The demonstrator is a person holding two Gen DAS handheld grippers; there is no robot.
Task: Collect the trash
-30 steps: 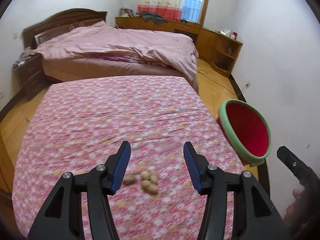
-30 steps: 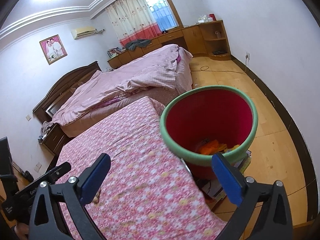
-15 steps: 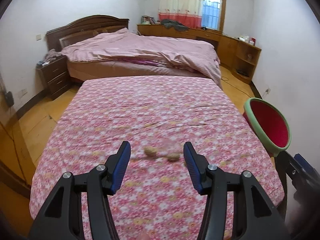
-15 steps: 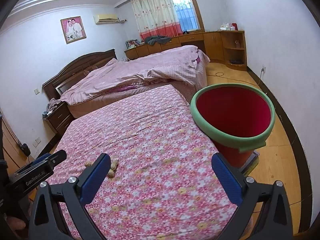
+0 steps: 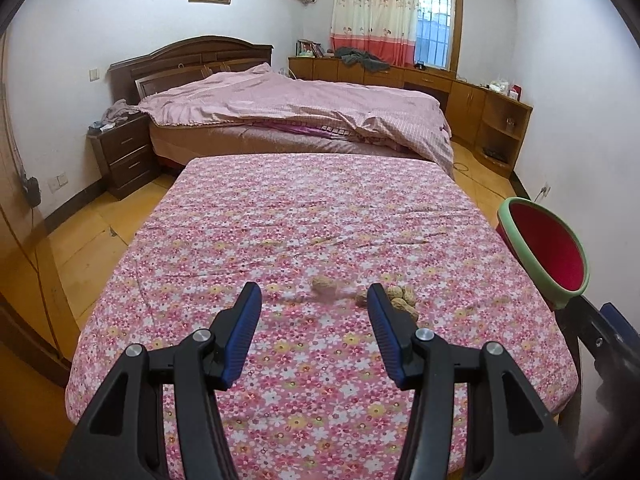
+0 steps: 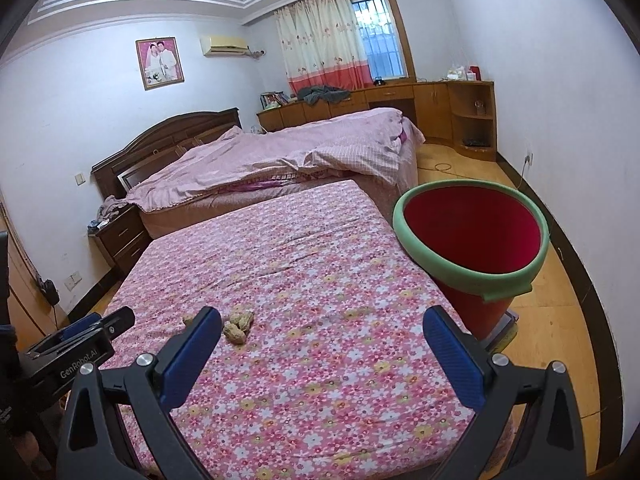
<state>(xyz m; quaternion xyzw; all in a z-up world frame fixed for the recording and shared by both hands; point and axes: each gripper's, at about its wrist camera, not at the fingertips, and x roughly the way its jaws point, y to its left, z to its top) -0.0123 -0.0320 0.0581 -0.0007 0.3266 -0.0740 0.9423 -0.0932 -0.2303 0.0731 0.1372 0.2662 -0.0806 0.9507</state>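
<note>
Several peanut shells lie in a small heap on the pink flowered tablecloth, with one shell a little apart to the left. The heap also shows in the right wrist view. A red bin with a green rim stands off the table's right edge, also seen in the left wrist view. My left gripper is open and empty, above the cloth just short of the shells. My right gripper is open and empty, right of the shells.
A bed with a pink quilt stands beyond the table. A dark nightstand is at the left, wooden cabinets along the far wall. The floor is yellow wood. The other gripper's body shows at the left of the right wrist view.
Both grippers have pulled back and up from the table. The shells now look farther off. The right view swung away from the bin's inside towards the table.
</note>
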